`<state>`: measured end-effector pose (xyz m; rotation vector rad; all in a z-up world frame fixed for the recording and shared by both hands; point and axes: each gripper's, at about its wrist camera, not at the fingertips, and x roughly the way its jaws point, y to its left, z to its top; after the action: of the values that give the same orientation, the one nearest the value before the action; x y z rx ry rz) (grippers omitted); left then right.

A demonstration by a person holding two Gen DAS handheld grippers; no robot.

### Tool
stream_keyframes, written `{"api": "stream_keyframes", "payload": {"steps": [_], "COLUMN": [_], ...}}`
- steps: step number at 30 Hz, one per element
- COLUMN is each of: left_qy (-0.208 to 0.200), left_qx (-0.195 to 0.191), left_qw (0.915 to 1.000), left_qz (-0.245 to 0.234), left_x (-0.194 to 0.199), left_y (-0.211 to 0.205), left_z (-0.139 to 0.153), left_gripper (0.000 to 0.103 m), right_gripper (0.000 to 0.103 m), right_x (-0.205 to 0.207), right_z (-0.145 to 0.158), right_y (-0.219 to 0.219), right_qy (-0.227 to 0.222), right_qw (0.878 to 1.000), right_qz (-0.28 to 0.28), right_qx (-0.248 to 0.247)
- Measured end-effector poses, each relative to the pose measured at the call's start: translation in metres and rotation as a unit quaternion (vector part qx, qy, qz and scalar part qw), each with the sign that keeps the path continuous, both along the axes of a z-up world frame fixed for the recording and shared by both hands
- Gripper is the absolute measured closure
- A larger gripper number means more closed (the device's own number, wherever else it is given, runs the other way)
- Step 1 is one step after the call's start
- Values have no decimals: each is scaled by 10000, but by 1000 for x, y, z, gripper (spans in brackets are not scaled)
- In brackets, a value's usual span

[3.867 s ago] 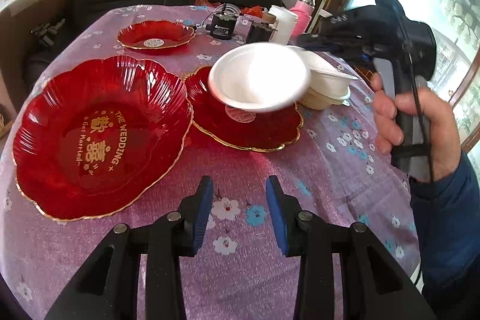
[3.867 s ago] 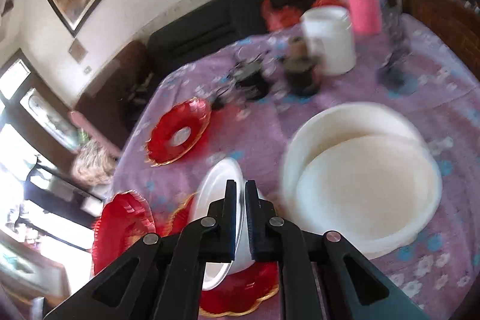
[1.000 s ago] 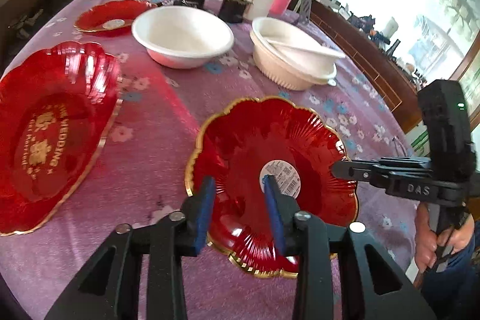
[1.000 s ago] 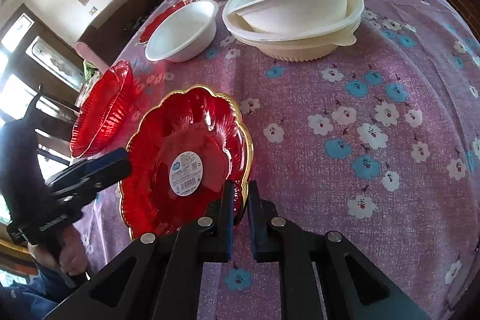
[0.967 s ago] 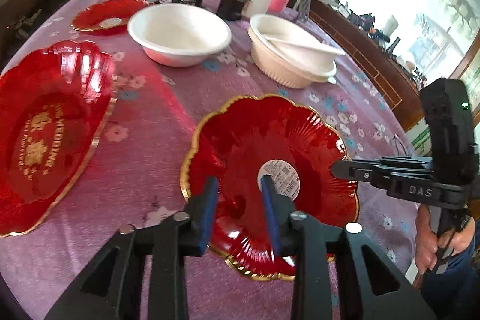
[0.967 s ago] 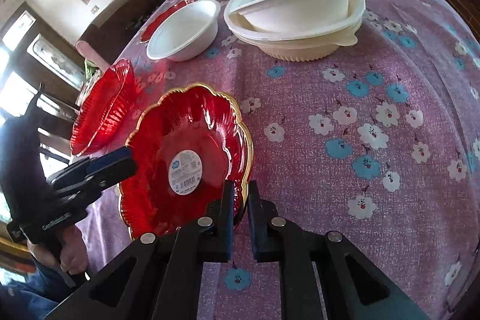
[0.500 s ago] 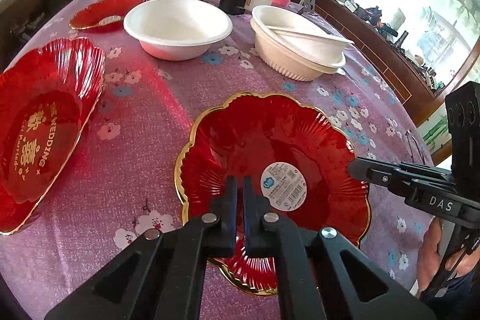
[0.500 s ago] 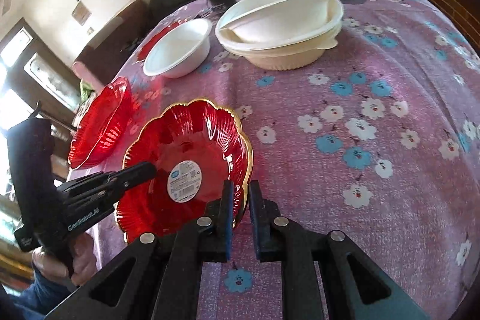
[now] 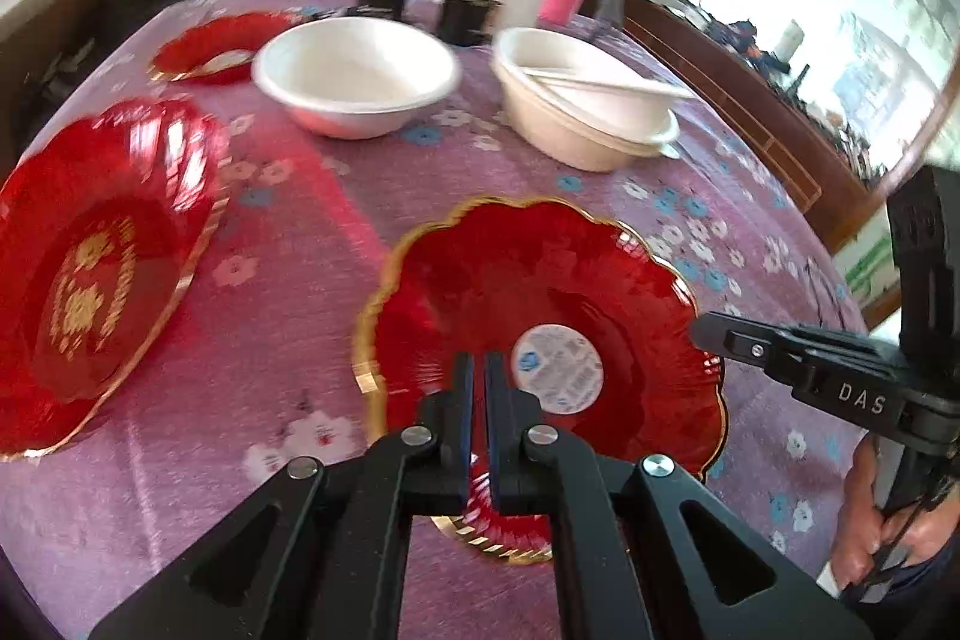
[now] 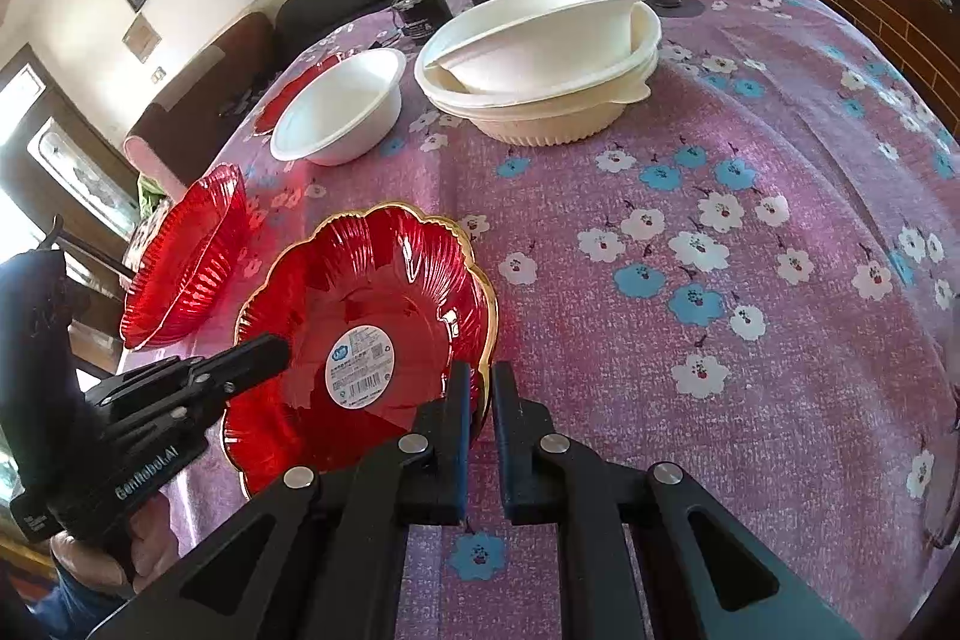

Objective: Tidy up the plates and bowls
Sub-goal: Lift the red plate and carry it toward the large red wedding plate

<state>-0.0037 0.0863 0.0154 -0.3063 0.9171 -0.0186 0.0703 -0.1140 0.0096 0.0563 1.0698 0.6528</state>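
At the left edge of the desk (image 9: 336, 220), with its purple flowered cloth, lies the large red scalloped plastic plate with gold lettering (image 9: 90, 268). Behind it, towards the far edge, sit a small red gold-rimmed plate (image 9: 216, 46) and a white disposable bowl (image 9: 354, 76); further right stands a stack of cream disposable bowls (image 9: 582, 106).

Near the front edge rests the red fluted gold-rimmed plastic plate with a round white sticker (image 9: 540, 316), the thing in hand. It looks light and thin, stiff enough to lift by its rim yet likely to flex and crack if squeezed hard, and its glossy surface probably slips easily. The raised scalloped rim is the sensible place to hold, on opposite sides.

The left hand-held gripper (image 9: 474, 424) is pinched onto the plate's near rim, jaws almost together. The right hand-held gripper (image 10: 477, 400) clamps the right-hand rim likewise, with only the rim's thickness between its jaws.
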Motion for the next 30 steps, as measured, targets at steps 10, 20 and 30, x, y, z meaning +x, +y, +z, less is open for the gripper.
{"api": "stream_keyframes", "payload": {"steps": [10, 20, 30], "left_qy": [-117, 186, -174], "left_qx": [-340, -231, 44], "left_qw": [9991, 9993, 9995], "left_qz": [211, 238, 242], "left_x": [-11, 3, -11], "left_y": [24, 15, 8], "left_z": [6, -18, 7], "left_gripper": [38, 84, 86], "right_gripper": [94, 93, 94], "right_x": [0, -3, -6], "right_z": [-1, -7, 4], "right_y": [-2, -1, -6], "right_qy": [76, 89, 9], "right_qw": [9999, 9998, 9996], "right_qz": [48, 53, -54], "right_qx": [107, 152, 269]}}
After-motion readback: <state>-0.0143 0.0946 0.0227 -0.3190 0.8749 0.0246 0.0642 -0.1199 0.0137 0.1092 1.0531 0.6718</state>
